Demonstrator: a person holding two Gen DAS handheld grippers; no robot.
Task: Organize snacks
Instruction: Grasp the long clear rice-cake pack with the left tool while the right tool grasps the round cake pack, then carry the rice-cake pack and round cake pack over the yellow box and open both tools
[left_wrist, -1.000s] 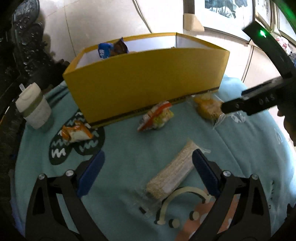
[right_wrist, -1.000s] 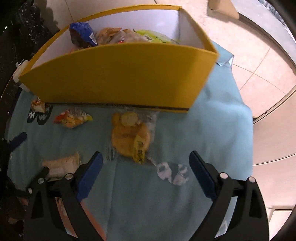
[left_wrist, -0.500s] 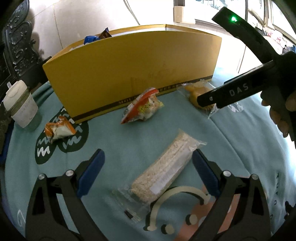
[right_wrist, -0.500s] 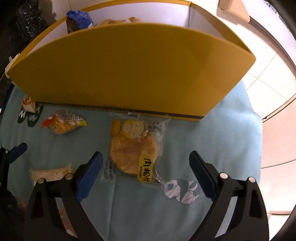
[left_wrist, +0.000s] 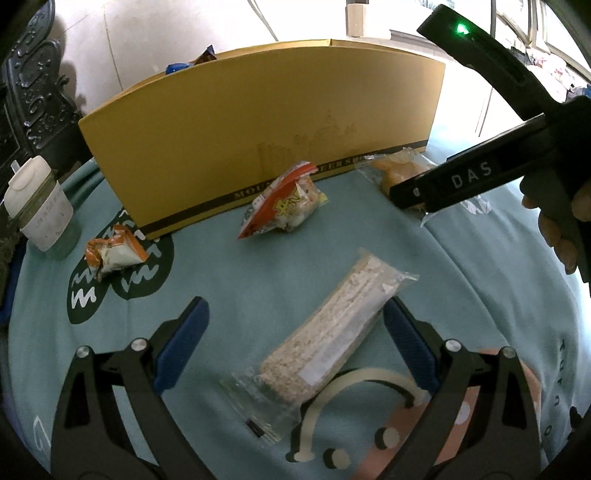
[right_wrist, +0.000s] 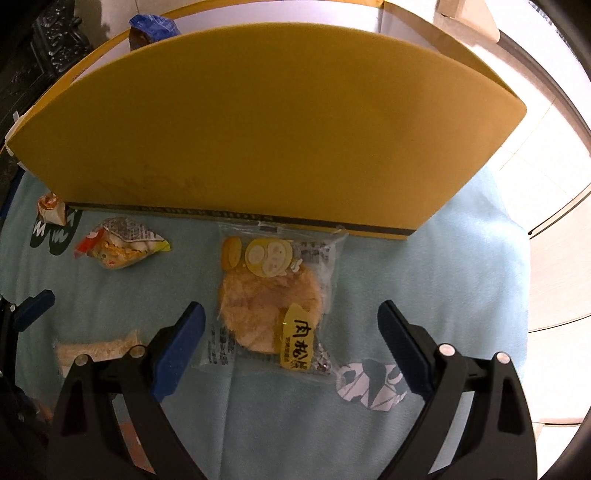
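A tall yellow box (left_wrist: 266, 125) (right_wrist: 258, 129) stands at the back of the teal cloth, with snack bags poking over its far rim. A pale rice-cracker bar in clear wrap (left_wrist: 332, 332) lies between the blue pads of my open left gripper (left_wrist: 293, 332), its far end close to the right pad. A round golden cake in clear wrap (right_wrist: 273, 299) lies flat between the fingers of my open right gripper (right_wrist: 291, 332). A red-and-yellow packet (left_wrist: 286, 201) (right_wrist: 122, 249) and a small orange packet (left_wrist: 112, 254) lie in front of the box.
A white lidded cup (left_wrist: 38, 206) stands at the left edge of the cloth. Dark carved furniture (left_wrist: 29, 92) rises behind it. The right gripper's black body (left_wrist: 480, 173), held by a hand (left_wrist: 557, 229), crosses the right side of the left wrist view. Tiled floor lies beyond the table's right edge.
Both grippers have come down and forward, each open around its snack. The box front now hides nearly all of its contents.
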